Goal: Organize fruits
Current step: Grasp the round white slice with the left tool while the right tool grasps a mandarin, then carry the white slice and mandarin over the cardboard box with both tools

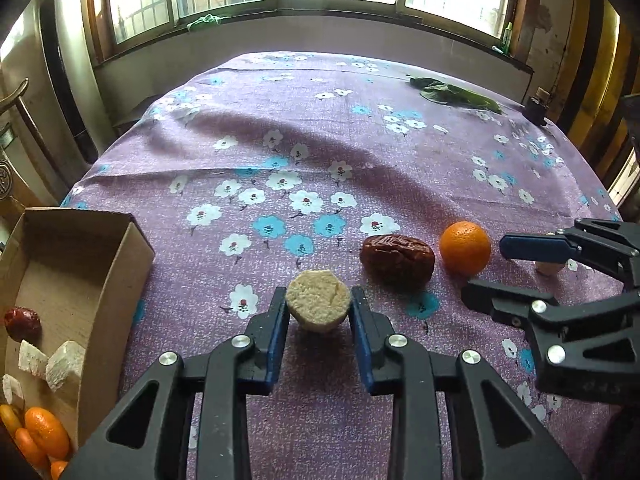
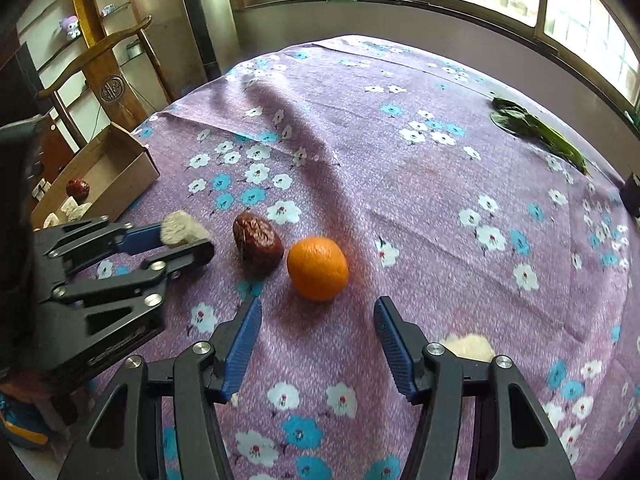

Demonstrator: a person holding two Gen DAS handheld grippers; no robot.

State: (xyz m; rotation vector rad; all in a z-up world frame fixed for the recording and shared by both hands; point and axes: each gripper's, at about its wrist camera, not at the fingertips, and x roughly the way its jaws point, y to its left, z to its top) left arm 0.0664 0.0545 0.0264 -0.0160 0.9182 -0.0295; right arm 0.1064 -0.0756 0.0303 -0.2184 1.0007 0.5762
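Pale fruit chunk [image 1: 318, 300]: clamped between left gripper [image 1: 319, 306] pads, looks light, crumbly, so squeeze gently. Right gripper [image 2: 318, 334] jaws open, orange [image 2: 318, 269] just ahead.

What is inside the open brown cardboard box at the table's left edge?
The cardboard box holds one dark red dried date, several pale white chunks and small orange fruits at its near end. Its near wall and the frame edge hide the rest.

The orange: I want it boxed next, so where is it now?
In the right wrist view the orange sits on the tablecloth just ahead of the right gripper, right beside the red date.
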